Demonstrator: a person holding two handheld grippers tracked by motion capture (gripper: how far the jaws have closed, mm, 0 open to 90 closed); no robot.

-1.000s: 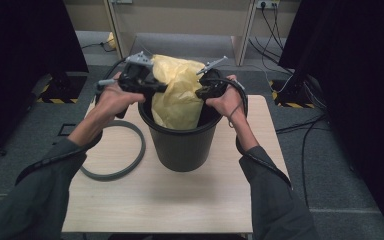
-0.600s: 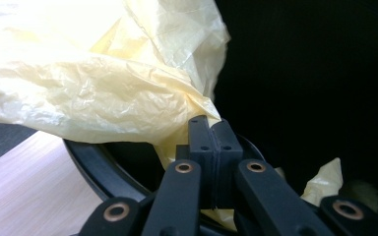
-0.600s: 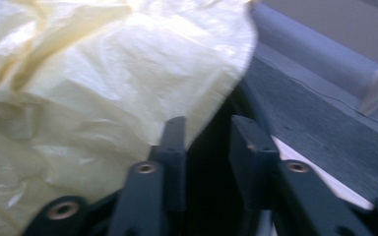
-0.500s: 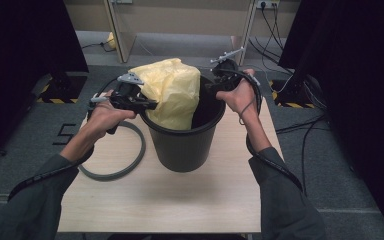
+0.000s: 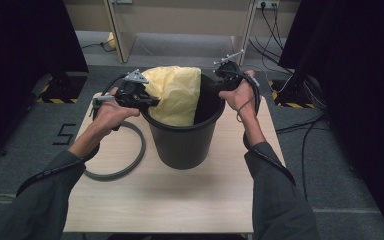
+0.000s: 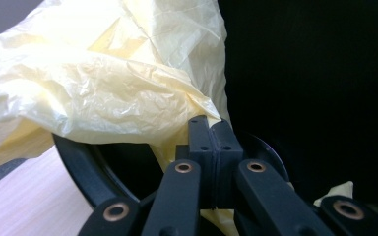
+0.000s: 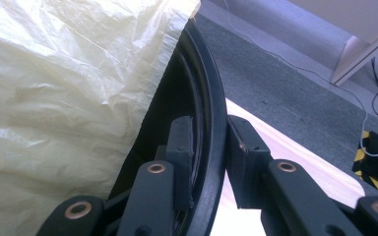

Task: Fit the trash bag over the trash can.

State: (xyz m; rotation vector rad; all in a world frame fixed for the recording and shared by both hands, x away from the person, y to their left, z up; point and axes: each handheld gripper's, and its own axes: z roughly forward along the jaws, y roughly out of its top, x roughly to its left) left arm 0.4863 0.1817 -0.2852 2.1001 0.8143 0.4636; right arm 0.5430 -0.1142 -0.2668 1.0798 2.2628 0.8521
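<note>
A black bucket point(image 5: 185, 140) stands on the wooden table point(image 5: 180, 200) with a yellow plastic bag point(image 5: 175, 95) bulging out of its top. My left gripper point(image 5: 147, 101) is at the bucket's left rim, shut on a fold of the bag point(image 6: 103, 83); in the left gripper view, my left gripper point(image 6: 210, 132) shows the film pinched between its pads. My right gripper point(image 5: 219, 80) is at the far right rim. Its jaws have just been closing, and my right gripper point(image 7: 209, 137) now straddles the bucket rim point(image 7: 211, 98), one pad inside, one outside, both against it.
A grey ring point(image 5: 130, 160) lies flat on the table left of the bucket, under my left forearm. Cables run over the floor at the right, and dark curtains hang on both sides. Bare tabletop lies in front of the bucket.
My right gripper let go of the bag, swung out to the right and came onto the bucket's rim. My left gripper sank toward the left rim, drawing the bag with it.
</note>
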